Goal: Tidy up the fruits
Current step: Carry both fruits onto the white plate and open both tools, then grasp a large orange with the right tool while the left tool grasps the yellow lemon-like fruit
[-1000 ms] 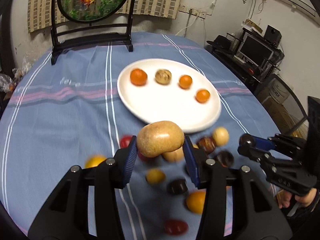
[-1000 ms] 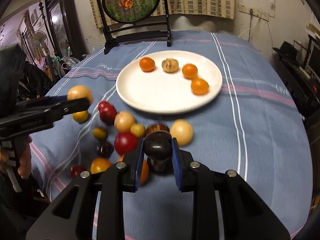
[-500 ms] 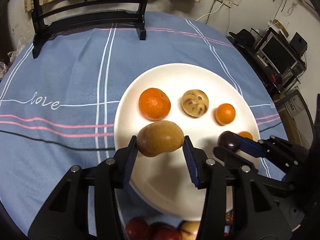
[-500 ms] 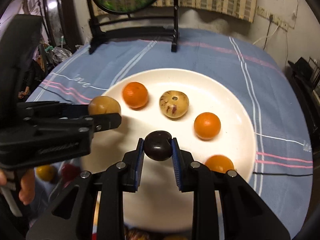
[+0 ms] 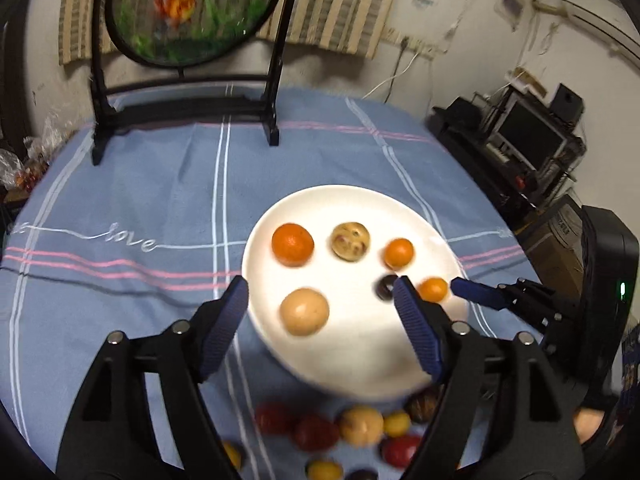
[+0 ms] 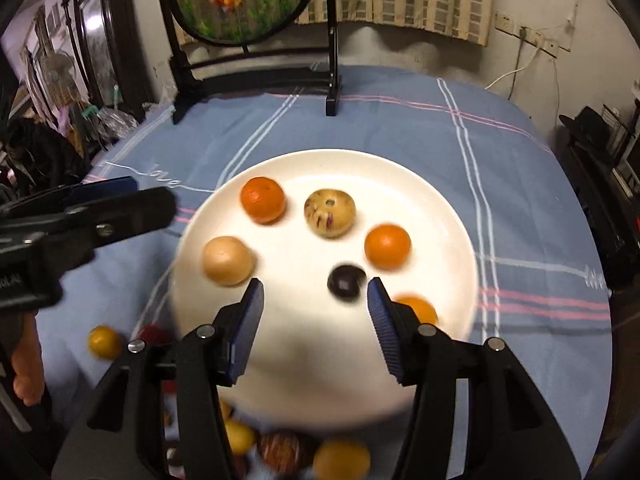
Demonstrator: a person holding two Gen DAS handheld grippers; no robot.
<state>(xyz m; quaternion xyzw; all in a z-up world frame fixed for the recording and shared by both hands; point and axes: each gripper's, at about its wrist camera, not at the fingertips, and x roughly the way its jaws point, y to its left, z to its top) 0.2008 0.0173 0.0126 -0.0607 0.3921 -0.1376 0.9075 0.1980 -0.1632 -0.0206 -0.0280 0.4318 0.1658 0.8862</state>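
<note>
Both fruits have left my claws since half a second ago: the tan fruit (image 5: 304, 311) that my left claw (image 5: 320, 312) carried now lies on the white plate (image 5: 360, 364), and the dark plum-like fruit (image 6: 346, 282) that my right claw (image 6: 316, 312) pinched sits on the plate too. Both sets of jaws have just been opening. My left claw stands wide, its blue pads clear of everything — the tan fruit lies between and just ahead of them, nearer the left pad but not touching it. My right claw is parted about halfway and holds nothing; the dark fruit rests just ahead of its right pad, apart from it as far as I can see.

Ahead of my right claw, further onto the plate, a large orange (image 6: 263, 205), a speckled pale fruit (image 6: 330, 213) and a smaller orange (image 6: 387, 247) sit in an arc. A fourth orange fruit (image 6: 416, 310) peeks out just behind my right pad. From my left claw, the right claw's blue-tipped finger (image 5: 476, 294) reaches in from the right, over the plate's edge.

Below my claws, nearer to me than the plate, loose fruits lie on the blue striped tablecloth (image 5: 120, 200) — red ones (image 5: 314, 434), a pale tan one (image 5: 360, 426), small yellow ones (image 5: 396, 423) and a brown one (image 5: 424, 408), blurred. Far beyond the plate, at the table's back edge, a round fish picture in a black stand (image 5: 192, 12) stands upright.
</note>
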